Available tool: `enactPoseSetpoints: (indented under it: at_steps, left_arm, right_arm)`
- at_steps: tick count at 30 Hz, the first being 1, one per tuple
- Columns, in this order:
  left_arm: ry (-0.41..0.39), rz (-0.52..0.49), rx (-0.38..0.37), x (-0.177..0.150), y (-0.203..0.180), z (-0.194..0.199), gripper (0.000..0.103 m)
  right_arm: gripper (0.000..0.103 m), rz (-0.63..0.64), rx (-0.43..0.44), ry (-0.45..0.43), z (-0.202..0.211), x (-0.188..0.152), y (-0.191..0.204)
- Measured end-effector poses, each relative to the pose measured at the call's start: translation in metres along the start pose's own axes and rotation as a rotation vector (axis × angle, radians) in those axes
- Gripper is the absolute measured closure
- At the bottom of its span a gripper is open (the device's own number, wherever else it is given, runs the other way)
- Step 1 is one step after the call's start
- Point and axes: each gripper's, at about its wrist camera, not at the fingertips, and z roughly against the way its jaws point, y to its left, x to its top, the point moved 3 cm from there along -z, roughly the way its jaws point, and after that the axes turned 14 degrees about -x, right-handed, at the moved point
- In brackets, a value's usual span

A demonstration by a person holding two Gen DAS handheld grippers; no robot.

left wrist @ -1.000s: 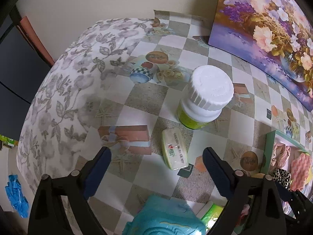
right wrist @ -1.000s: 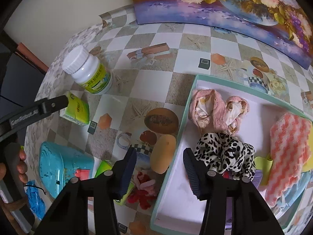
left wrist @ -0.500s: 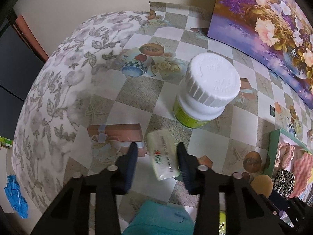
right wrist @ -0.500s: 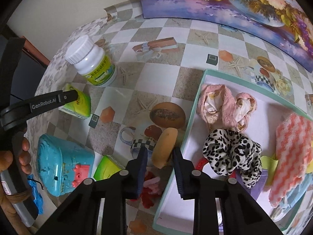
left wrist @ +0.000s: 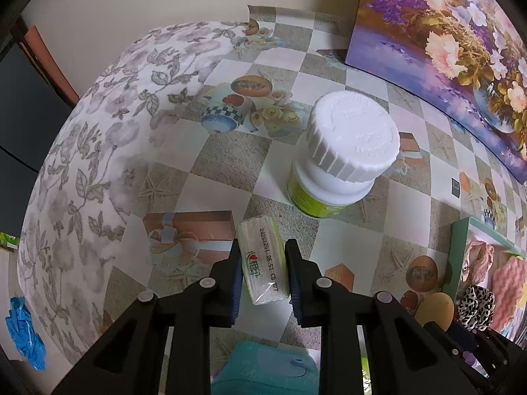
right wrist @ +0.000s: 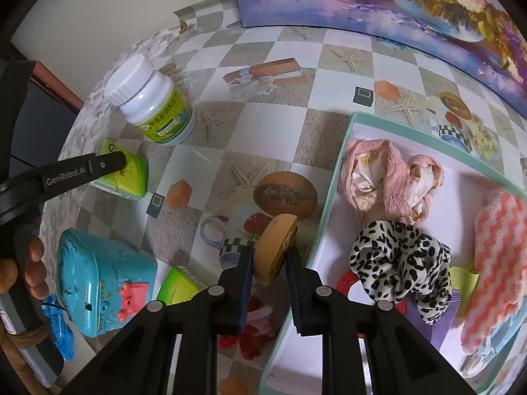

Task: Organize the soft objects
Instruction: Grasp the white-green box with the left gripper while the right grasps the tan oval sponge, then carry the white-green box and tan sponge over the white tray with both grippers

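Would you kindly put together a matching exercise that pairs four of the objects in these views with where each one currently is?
Things:
1. tissue pack
2. tan sponge
3. leopard scrunchie
4. white bottle

Places:
A. lying inside the green-rimmed tray
B. standing upright on the checked tablecloth, touched by no gripper
C. between the fingers of the right hand-held gripper
D. between the fingers of the left hand-held gripper

Pairs: 1-D, 2-C, 3-A, 4-B
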Motion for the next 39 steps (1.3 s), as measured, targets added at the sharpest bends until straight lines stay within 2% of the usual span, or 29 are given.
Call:
enactPoseSetpoints:
  at_steps: [11,17,24,31,39]
  left_arm:
    - [-0.086,-0.020,0.015,0.004,-0.006,0.037,0.077]
    - [-0.180,-0.051,-0.014,0.005,-0.020,0.078,0.077]
    - [-0.262,-0.146,-0.050,-0.007,-0.059,0.114,0.077]
    - [-0.256,-0.256,-0.105,-0.031,-0.106,0.119,0.077]
    - [-0.184,-0.452,-0.208,-0.075,-0.187,0.105,0.077]
  right_arm:
    - [0.085,-0.039,0.039,-0.056,0.026,0.002,-0.010]
    - [0.085,-0.096,0.055,-0.181,0.078,0.006,-0.031]
    - [0.085,-0.194,0.007,-0.295,0.129,-0.001,-0.072]
    - [0.085,-0.343,-0.052,-0.333,0.154,-0.030,-0.136]
    - [0.085,-0.503,-0.136,-0.325,0.161,-0.073,-0.201]
